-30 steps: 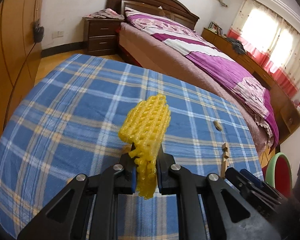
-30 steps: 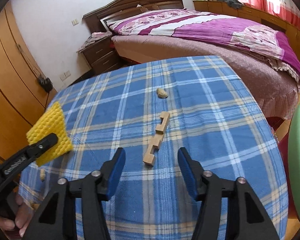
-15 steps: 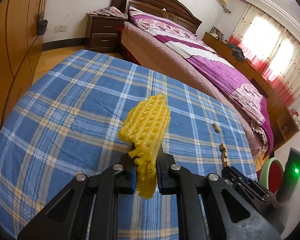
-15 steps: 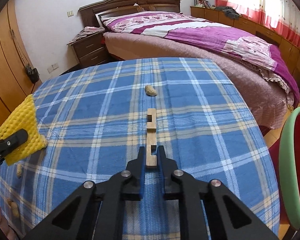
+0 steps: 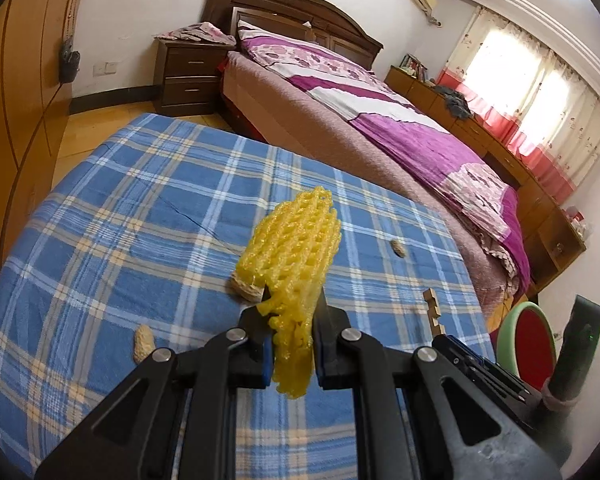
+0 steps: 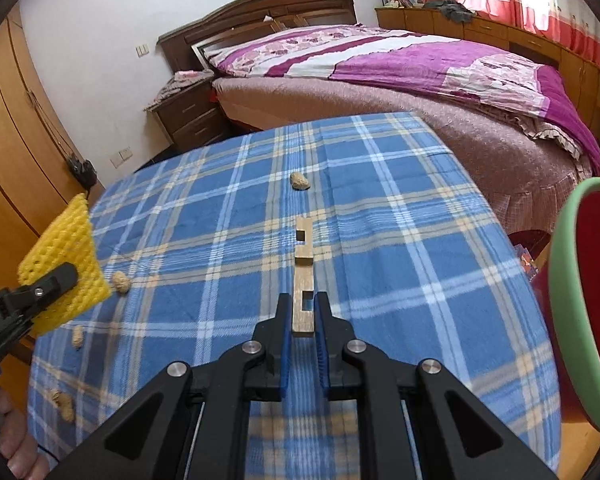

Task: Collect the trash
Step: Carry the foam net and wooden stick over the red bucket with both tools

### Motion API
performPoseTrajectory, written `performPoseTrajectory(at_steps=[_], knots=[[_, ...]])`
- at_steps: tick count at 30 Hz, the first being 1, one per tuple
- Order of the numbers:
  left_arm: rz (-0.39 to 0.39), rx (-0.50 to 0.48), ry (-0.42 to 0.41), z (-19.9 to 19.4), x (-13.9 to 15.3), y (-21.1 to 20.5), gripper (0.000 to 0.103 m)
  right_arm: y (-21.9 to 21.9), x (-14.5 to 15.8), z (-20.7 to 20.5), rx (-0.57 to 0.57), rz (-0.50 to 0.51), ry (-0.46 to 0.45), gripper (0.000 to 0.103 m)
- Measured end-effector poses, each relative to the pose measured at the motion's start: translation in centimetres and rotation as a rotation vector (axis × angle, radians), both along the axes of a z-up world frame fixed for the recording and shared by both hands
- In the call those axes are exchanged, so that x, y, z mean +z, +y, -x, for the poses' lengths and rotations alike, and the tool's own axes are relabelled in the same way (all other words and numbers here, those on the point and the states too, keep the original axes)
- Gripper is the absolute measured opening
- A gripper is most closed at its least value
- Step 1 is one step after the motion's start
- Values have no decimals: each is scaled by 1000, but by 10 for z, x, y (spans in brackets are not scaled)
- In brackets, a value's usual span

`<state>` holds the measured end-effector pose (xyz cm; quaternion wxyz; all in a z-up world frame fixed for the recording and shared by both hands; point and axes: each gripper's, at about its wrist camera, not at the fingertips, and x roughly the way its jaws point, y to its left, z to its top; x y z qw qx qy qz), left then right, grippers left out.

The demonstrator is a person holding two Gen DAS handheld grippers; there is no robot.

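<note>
A yellow foam net (image 5: pixel 296 256) stands upright in my left gripper (image 5: pixel 290 312), which is shut on its lower part above the blue plaid tablecloth (image 5: pixel 140 216). From the right wrist view the same net (image 6: pixel 66 264) shows at the far left. My right gripper (image 6: pixel 303 308) is shut on the near end of a notched wooden strip (image 6: pixel 303 264), which points away over the cloth. That strip (image 5: pixel 433 309) also shows at the right of the left wrist view. Several peanut shells lie on the cloth, one (image 6: pixel 299 181) beyond the strip, one (image 5: pixel 244 289) just behind the net.
A red bin with a green rim (image 6: pixel 580 292) stands off the table's right edge. A bed with a purple cover (image 6: pixel 420 64) lies beyond the table. A wooden wardrobe (image 6: pixel 8 168) lines the left side. A hand (image 6: pixel 8 436) shows at the lower left.
My right gripper has shut on the near end of the wooden strip, which now points straight away. The left gripper shifted a little with the net, and peanut shells have come into view.
</note>
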<state>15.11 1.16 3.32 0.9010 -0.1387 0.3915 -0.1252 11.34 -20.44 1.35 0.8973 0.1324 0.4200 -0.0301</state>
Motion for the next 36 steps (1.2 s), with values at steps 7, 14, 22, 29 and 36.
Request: performPoseTrajectory(at_steps=[7, 14, 22, 29, 36], knots=[[3, -26, -23, 15, 12, -9, 14, -7, 21, 34, -15, -27, -53, 13], [4, -53, -38, 30, 21, -19, 14, -13, 39, 63, -26, -38, -102, 13], [-1, -80, -48, 44, 30, -32, 14, -24, 51, 85, -47, -54, -139, 13], [-3, -106, -55, 53, 36, -41, 14, -35, 61, 106, -72, -59, -174, 13], [5, -145, -54, 63, 42, -56, 14, -51, 71, 123, -105, -63, -210, 13]])
